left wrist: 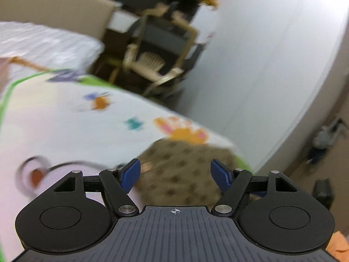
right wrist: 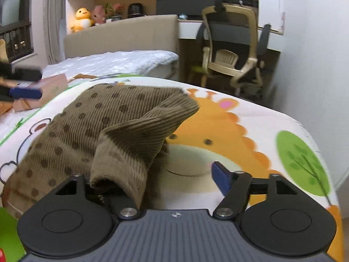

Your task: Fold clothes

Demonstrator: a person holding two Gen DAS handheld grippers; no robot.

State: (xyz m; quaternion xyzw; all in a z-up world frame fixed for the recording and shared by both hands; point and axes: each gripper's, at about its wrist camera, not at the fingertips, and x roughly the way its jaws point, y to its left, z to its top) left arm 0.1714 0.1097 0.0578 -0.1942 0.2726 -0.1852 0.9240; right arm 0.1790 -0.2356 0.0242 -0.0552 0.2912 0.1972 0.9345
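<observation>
A brown ribbed garment with dark dots (right wrist: 104,122) lies bunched on the cartoon-print bed cover (right wrist: 272,126). My right gripper (right wrist: 174,179) stands open at the garment's near edge. A fold of the cloth drapes over its left finger and hides it, while the right blue fingertip (right wrist: 220,178) is bare. In the blurred left wrist view, my left gripper (left wrist: 175,172) is open, with the same garment (left wrist: 185,170) just beyond and below its blue pads (left wrist: 130,174). The left gripper (right wrist: 26,92) also shows at the left edge of the right wrist view, blurred.
A cardboard box (right wrist: 43,91) sits on the bed at the left. Past the bed are a padded headboard (right wrist: 122,37), an office chair (right wrist: 231,52) at a desk, and plush toys (right wrist: 81,18) on a shelf. A white wall (left wrist: 261,65) runs along the bed's right side.
</observation>
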